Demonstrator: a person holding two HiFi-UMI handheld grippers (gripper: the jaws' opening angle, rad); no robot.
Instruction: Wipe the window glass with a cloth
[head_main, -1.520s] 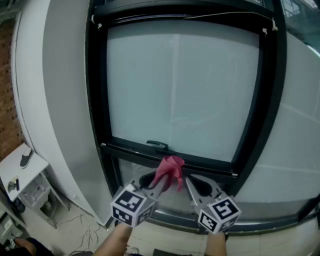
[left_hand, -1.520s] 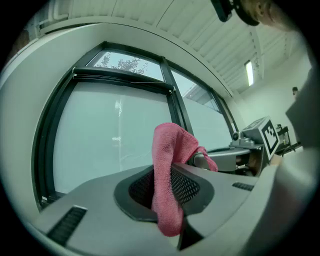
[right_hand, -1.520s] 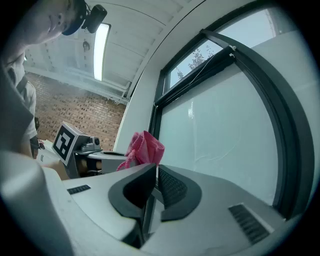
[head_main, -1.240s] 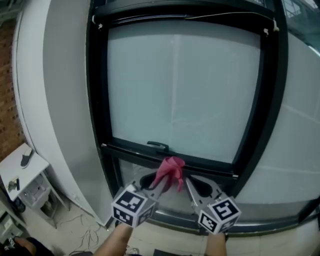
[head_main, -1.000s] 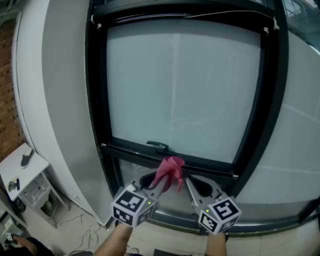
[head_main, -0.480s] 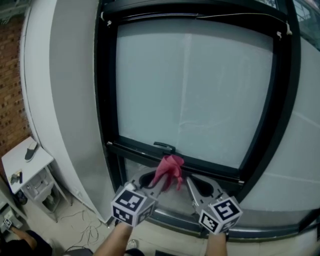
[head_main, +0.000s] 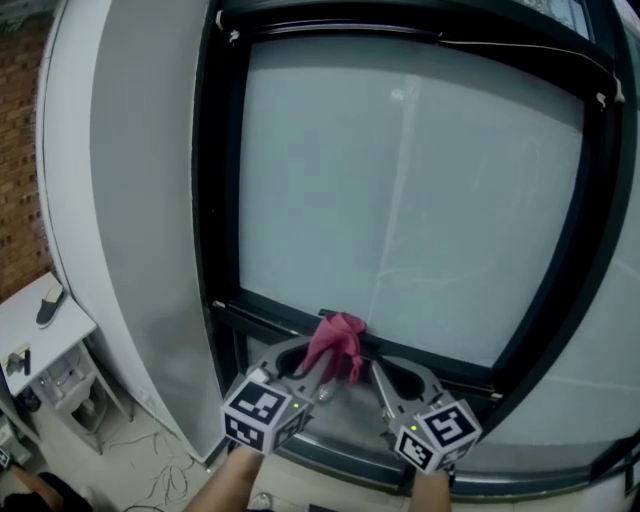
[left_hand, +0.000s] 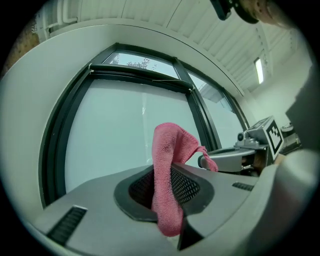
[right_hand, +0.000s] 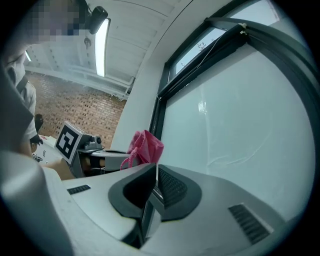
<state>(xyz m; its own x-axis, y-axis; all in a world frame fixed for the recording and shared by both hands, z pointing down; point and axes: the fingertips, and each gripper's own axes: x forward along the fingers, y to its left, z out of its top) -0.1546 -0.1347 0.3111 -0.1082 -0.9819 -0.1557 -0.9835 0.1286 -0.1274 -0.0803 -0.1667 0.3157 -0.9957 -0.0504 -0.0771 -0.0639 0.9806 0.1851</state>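
The left gripper is clamped on a pink cloth, which stands up out of its jaws and droops toward the right gripper. The right gripper sits just beside it, jaws pressed together on nothing. The glass rises ahead of and above both grippers, with the cloth level with the lower frame; whether cloth and glass touch cannot be told.

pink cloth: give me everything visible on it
The pink cloth looks like soft terry or microfibre with a stitched hem. It is bunched and pinched between the pads of the left tongs. Its free end stands above them and droops toward the right tongs. In the head view it hangs before the window's lower frame. Nothing but the left tongs visibly touches it.
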